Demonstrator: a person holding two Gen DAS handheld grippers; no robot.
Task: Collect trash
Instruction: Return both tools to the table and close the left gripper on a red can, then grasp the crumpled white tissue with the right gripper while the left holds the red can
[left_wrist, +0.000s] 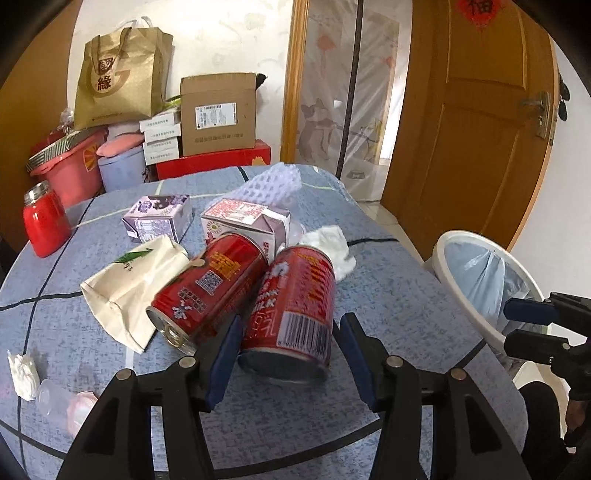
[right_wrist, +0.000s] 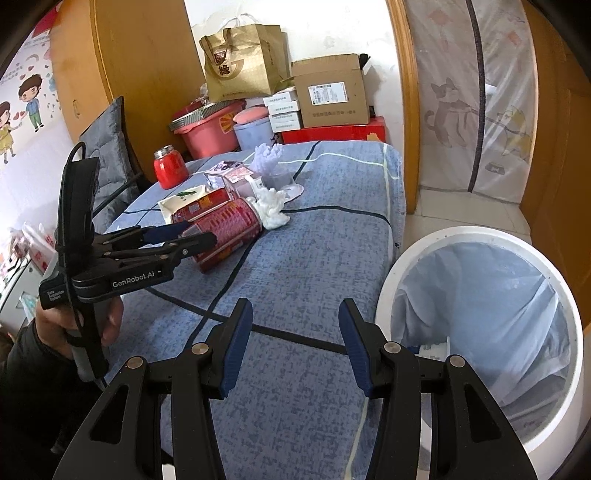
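Though toppled, can (left_wrist: 291, 317) base-first camera-ward.

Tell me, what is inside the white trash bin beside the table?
The white trash bin holds a pale blue liner bag. A white carton-like piece shows low down. The right gripper hides the rest of the bottom.
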